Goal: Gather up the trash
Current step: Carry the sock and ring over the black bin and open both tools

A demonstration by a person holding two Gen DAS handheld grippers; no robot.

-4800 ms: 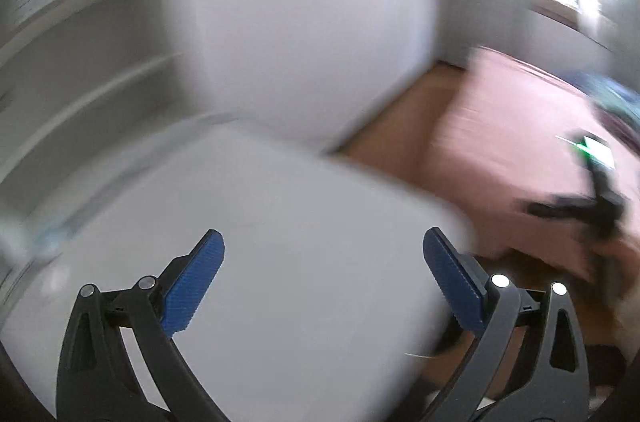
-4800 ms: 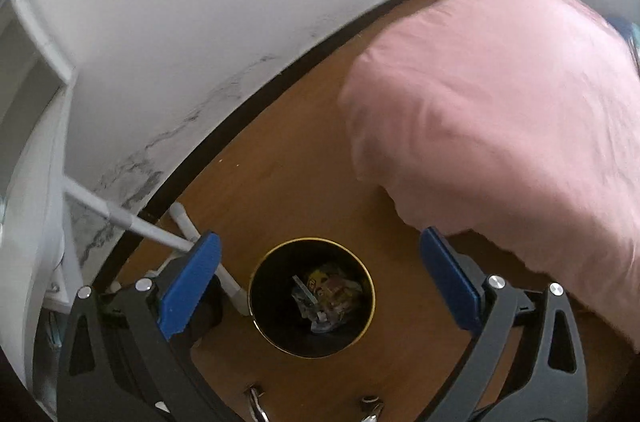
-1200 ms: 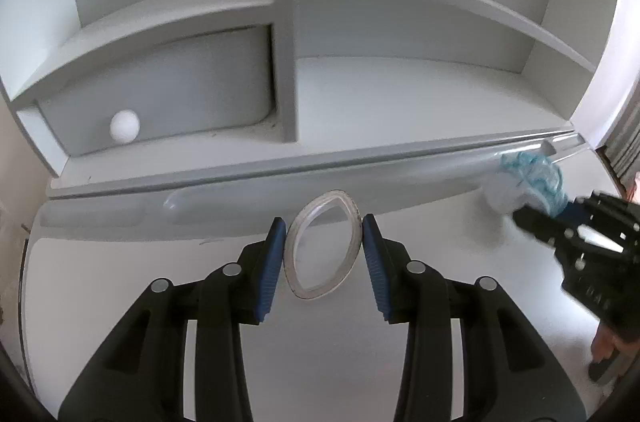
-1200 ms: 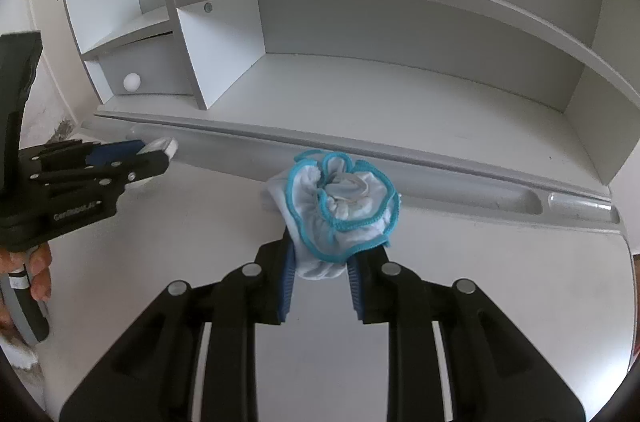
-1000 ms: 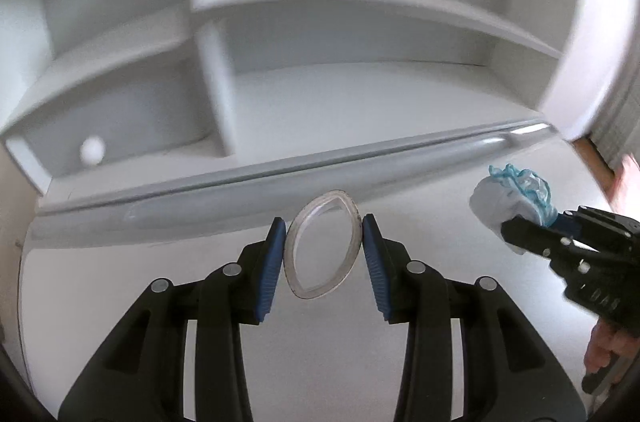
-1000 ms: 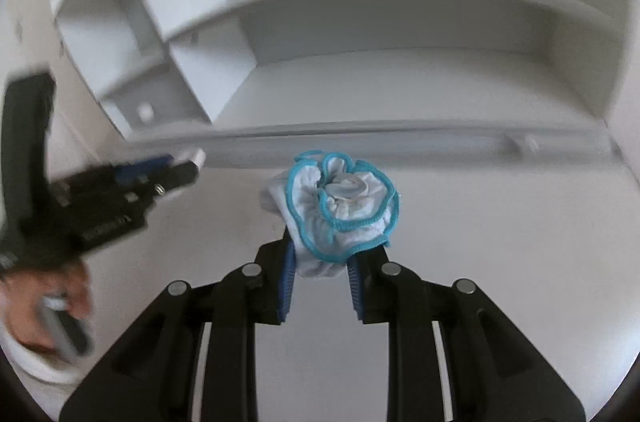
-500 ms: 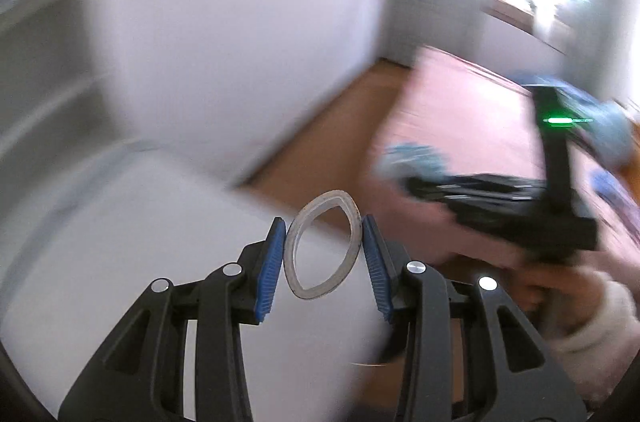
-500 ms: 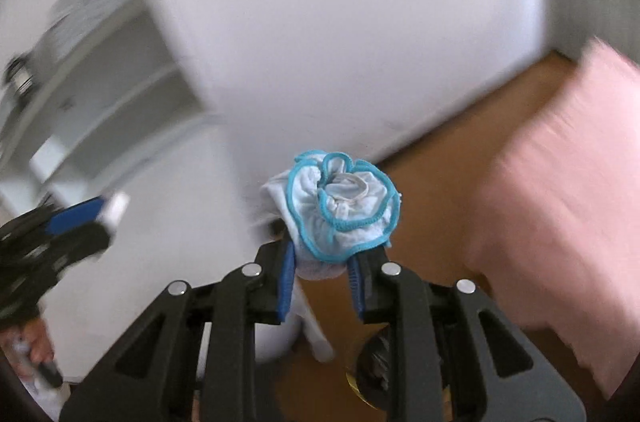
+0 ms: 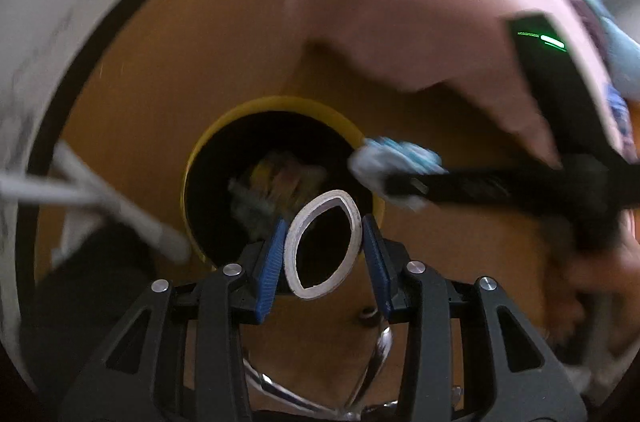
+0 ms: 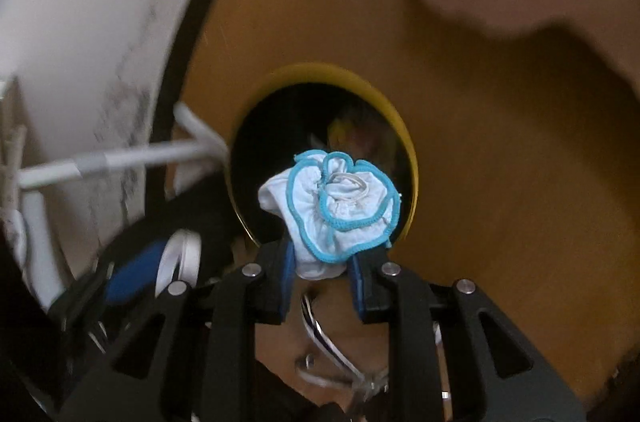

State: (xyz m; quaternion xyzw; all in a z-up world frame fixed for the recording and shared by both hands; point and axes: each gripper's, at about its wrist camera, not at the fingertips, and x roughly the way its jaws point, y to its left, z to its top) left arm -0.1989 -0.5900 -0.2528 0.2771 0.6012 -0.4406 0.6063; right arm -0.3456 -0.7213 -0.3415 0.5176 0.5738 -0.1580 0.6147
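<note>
My left gripper (image 9: pixel 323 250) is shut on a squashed white ring (image 9: pixel 294 242) and holds it over the near rim of a round black bin with a yellow rim (image 9: pixel 276 102). My right gripper (image 10: pixel 323 258) is shut on a crumpled white cloth with a blue hem (image 10: pixel 340 206), held above the same bin (image 10: pixel 400 126). The right gripper and its cloth (image 9: pixel 394 158) also show in the left wrist view at the bin's right rim. The left gripper with the ring (image 10: pixel 180 258) shows low left in the right wrist view. Trash (image 9: pixel 280 178) lies inside the bin.
The bin stands on a brown wooden floor (image 9: pixel 160 62). White desk legs (image 9: pixel 100 198) cross just left of the bin. A white wall with a dark skirting (image 9: pixel 60 2) curves on the left. A pink bed (image 9: pixel 420 2) overhangs at the upper right.
Both grippers have swung away from the white desk and shelves, down to the bin on the floor. Each keeps hold of its item.
</note>
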